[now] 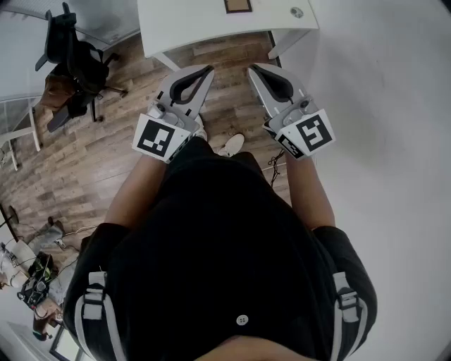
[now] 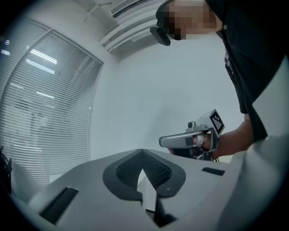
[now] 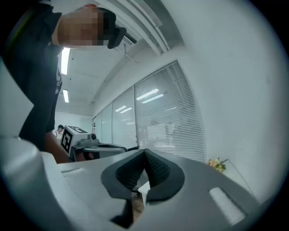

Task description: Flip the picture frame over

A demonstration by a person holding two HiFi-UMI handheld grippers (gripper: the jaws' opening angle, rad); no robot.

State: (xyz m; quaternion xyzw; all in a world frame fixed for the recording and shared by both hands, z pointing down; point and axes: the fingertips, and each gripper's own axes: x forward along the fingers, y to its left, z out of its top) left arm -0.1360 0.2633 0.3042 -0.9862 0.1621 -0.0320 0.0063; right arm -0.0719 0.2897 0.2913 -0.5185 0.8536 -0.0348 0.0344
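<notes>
Person stands short of the white counter (image 1: 190,25), the left tongs (image 1: 208,70) and right tongs (image 1: 252,69) held level, side by side and aimed toward it. Both pairs are closed tip to tip with nothing between them. The picture frame (image 1: 237,5), a small brown-edged rectangle, lies on the counter about midway along its width, well ahead of both tongs and touched by neither. It is only partly in the head view, and which face is up cannot be told.

On this showing the flip has not begun. The step up to the counter, the grasp, the turn and the set-down all appear to be left, and the tongs would have to open before they could take the frame's edge.

A small round object (image 1: 297,12), too small to identify, sits on the counter to the right of the frame, apart from it. A dark office chair (image 1: 76,60) stands on the wood floor (image 1: 106,162) left of the counter, and a white wall (image 1: 380,106) runs along the counter's right. Only bare floor shows between the tongs and the counter's near edge, so the way in looks open; the round object seems the one thing that a wide turn might knock
</notes>
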